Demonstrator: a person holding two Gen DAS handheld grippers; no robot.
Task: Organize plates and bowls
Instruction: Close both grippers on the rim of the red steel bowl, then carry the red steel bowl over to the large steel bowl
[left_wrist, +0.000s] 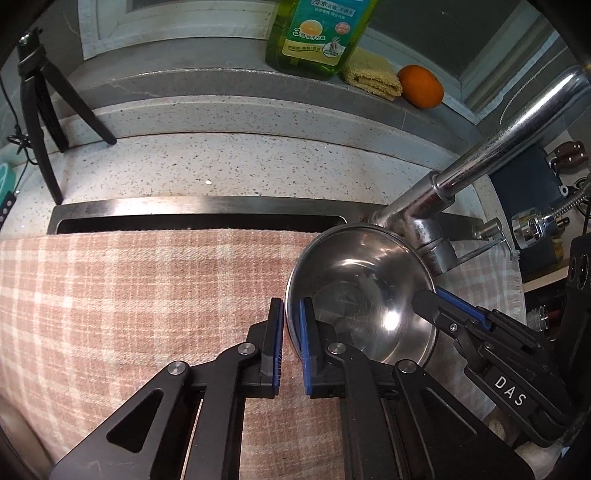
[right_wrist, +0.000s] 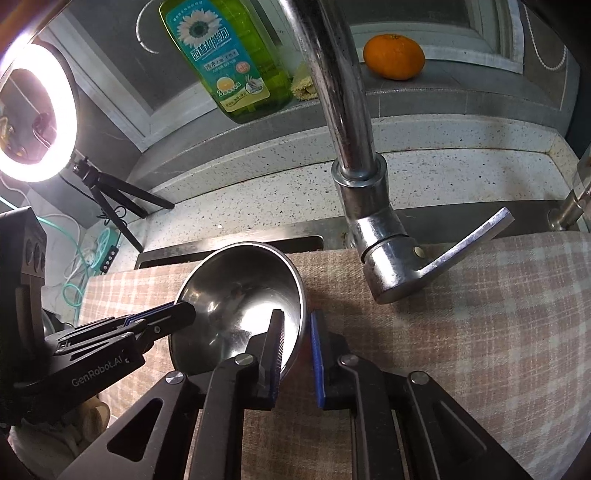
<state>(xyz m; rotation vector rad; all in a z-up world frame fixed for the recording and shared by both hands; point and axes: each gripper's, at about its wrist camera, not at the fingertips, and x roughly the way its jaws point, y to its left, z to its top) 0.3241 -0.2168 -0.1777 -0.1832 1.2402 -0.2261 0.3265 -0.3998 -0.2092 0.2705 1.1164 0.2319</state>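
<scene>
Cloth: pink-and-white checked cloth (left_wrist: 129, 314) spread over the sink (left_wrist: 199, 208) opening, bowl sits on it.
Faucet: chrome faucet (right_wrist: 354, 155) stands just behind the bowl, lever (right_wrist: 461, 243) out to the side, close to the bowl's far rim.
Bowl: stainless steel bowl (left_wrist: 360, 295), upright, open side up, on the cloth between the two tools; round, so no long axis.
Left gripper: left gripper (left_wrist: 291, 336) straddles the bowl's left rim, one pad outside, one inside; jaws nearly closed, pinching the wall.
Right gripper: right gripper (right_wrist: 297, 347) straddles the opposite rim, one pad inside, one outside; narrow gap, clamped on the wall.
Key relation: bowl lies directly between the grippers, held at opposing rim points; neither hand nearer.
Step, judged: two-handed grasp set, lift comes next.
Risk, judged: thin slick rim may slip; faucet just behind the bowl may get hit if it swings back.
</scene>
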